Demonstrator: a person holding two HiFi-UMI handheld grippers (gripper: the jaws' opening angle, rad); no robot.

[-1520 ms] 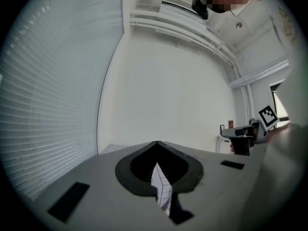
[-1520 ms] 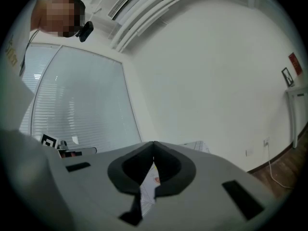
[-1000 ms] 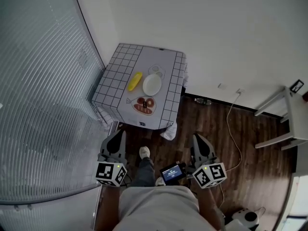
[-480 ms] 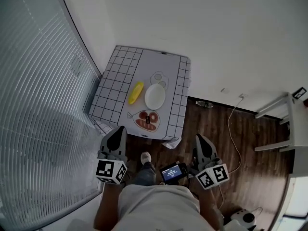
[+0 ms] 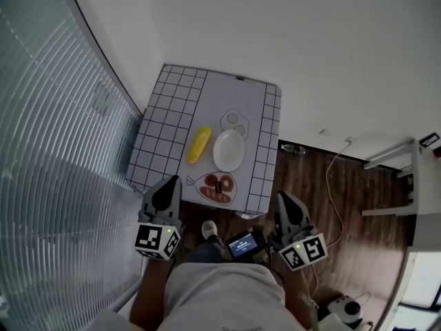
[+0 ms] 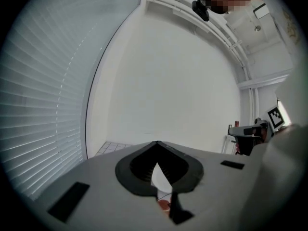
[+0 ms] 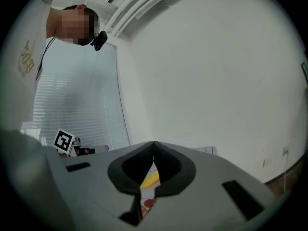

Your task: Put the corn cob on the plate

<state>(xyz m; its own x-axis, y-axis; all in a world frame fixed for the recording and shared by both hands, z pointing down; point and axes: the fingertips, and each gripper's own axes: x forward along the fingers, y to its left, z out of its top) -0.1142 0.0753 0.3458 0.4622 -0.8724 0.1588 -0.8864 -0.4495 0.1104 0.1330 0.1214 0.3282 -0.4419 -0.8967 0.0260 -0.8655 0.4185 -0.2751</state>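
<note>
A yellow corn cob [image 5: 199, 145] lies on a small table with a checked cloth [image 5: 165, 112], just left of an empty white plate [image 5: 229, 150]. My left gripper [image 5: 167, 188] is shut and empty, held near the table's front left corner. My right gripper [image 5: 287, 206] is shut too, with nothing in it, off the table's front right corner over the wooden floor. Through the right gripper's closed jaws a bit of the corn cob [image 7: 151, 179] shows. The left gripper view shows a sliver of the plate [image 6: 159, 178] past its jaws.
A placemat print with food pictures [image 5: 218, 187] lies at the table's front edge. Window blinds [image 5: 48, 157] curve along the left. A white wall runs behind the table. A cable [image 5: 331, 185] and a white rack [image 5: 413, 178] are on the floor to the right.
The table has come closer and lower in the head view as the person walked toward it. Both grippers stayed shut and now reach the table's front edge.
</note>
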